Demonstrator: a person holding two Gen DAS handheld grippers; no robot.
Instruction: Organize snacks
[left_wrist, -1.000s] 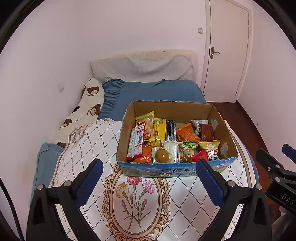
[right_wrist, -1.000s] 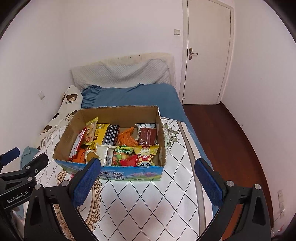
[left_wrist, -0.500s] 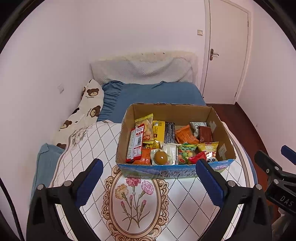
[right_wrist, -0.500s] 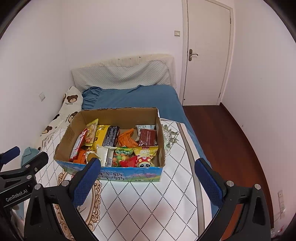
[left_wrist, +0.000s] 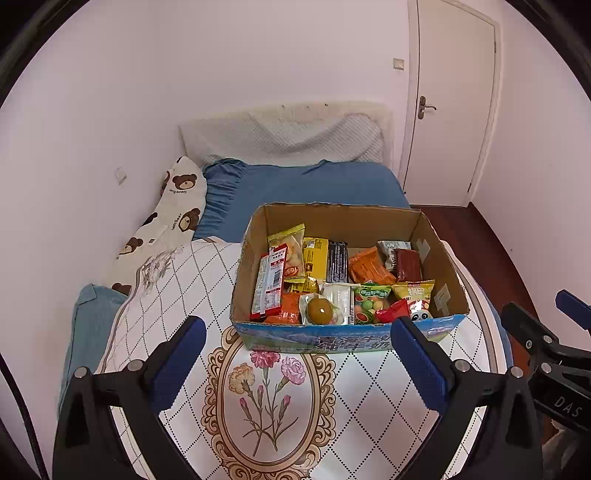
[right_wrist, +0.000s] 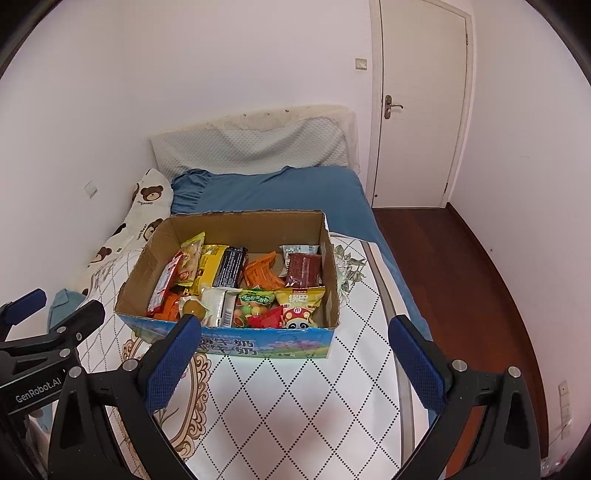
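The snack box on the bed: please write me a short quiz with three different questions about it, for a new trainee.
1. True or false: both tongs, left and right, are open and hold nothing.
2. Inside the cardboard box, the dark red packet lies nearer to which wall?
A. left
B. right
3. Fill in: the box stands on a quilt with a ____ motif in front of it.

Key: 1 true; 2 B; 3 flower.

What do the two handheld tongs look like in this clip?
Both tongs, left and right, match: black plastic frames with silver screws and two textured blue rectangular pads. The left body reads "GenRobot.AI" in white; the right body shows "DAS".
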